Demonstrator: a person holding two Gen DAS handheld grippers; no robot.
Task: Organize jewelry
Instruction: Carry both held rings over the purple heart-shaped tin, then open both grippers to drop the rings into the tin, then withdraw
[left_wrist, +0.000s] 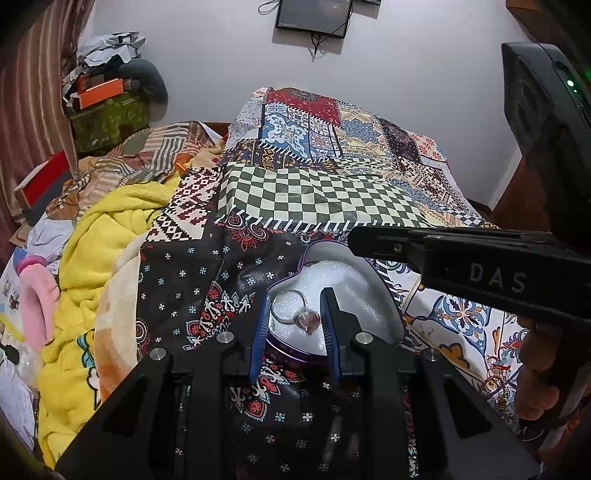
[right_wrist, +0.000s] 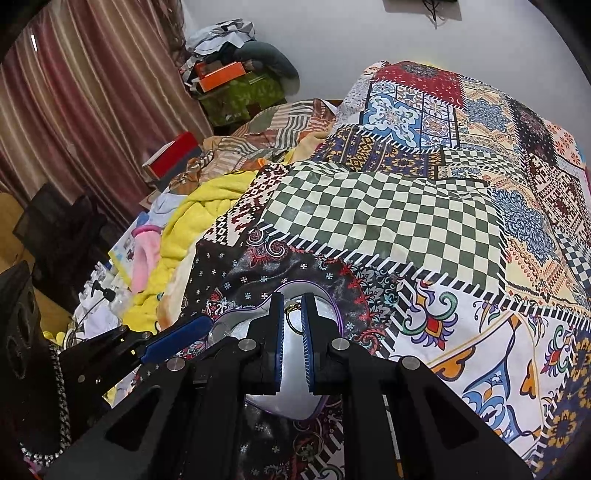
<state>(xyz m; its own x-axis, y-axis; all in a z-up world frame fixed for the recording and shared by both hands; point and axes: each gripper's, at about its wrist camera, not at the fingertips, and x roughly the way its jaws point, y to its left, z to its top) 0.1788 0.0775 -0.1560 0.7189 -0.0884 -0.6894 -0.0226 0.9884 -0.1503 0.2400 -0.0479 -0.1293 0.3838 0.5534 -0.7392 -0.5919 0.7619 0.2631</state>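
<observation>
Item: ring (left_wrist: 286, 307) with a pink heart-shaped stone (left_wrist: 309, 318), thin silver-coloured band. Location: lying on the white foam pad inside an open heart-shaped box (left_wrist: 384, 295) with a purple rim, which sits on the patchwork bedspread (left_wrist: 317, 195)

Left gripper (left_wrist: 293, 314): fingers spread, one either side of the ring, low over the near lobe of the box; whether the pads touch the band cannot be told. Nothing pinched

Right gripper (right_wrist: 293, 314): fingers drawn near together over the far part of the same box, a narrow gap remaining; a small gold-coloured loop (right_wrist: 293, 308) shows in that gap, but whether it is gripped cannot be told. In the left view this gripper's tip crosses above the box's far edge

Handling, judged:
- Very light; will skid or flip if nudged
- Metal band hard and smooth, likely slippery against the ribbed blue pads (left_wrist: 260, 325)
- Stone setting the bulkiest part, so the surest hold is across it or across the band just beside it
- Foam beneath is soft and will give, allowing the tips to press down around the band
- Box is light and on soft bedding; may tip or shift if pushed at the rim
</observation>
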